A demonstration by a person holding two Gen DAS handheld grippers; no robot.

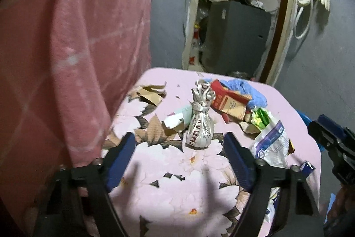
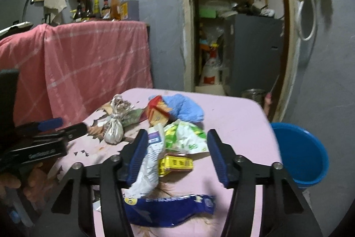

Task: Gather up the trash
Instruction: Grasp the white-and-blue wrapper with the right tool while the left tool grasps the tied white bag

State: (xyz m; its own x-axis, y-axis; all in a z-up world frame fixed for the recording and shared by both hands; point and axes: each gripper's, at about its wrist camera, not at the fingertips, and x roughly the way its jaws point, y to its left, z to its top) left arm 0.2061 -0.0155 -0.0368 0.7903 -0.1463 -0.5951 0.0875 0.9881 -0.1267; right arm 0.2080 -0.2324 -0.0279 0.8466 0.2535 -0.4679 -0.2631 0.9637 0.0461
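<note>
Trash lies on a table under a pink floral cloth [image 1: 173, 181]. A knotted white bag [image 1: 199, 126] stands upright just beyond my left gripper [image 1: 180, 143], whose blue-padded jaws are open with nothing between them. Behind the bag lie a red carton [image 1: 228, 101] and torn cardboard [image 1: 150, 92]. My right gripper [image 2: 177, 148] is open low over a crumpled white and purple wrapper [image 2: 148, 161], a yellow box [image 2: 175, 164] and a green and white wrapper [image 2: 186, 137]. The white wrapper lies against its left finger [image 2: 138, 154]. A blue packet [image 2: 173, 208] lies nearer the camera.
A blue basin [image 2: 299, 154] sits off the table's right edge. A counter draped in a pink cloth [image 1: 66, 48] stands close on the left, with bottles on top. A blue rag [image 2: 184, 108] lies at the table's far side. Behind is an open doorway [image 2: 233, 37].
</note>
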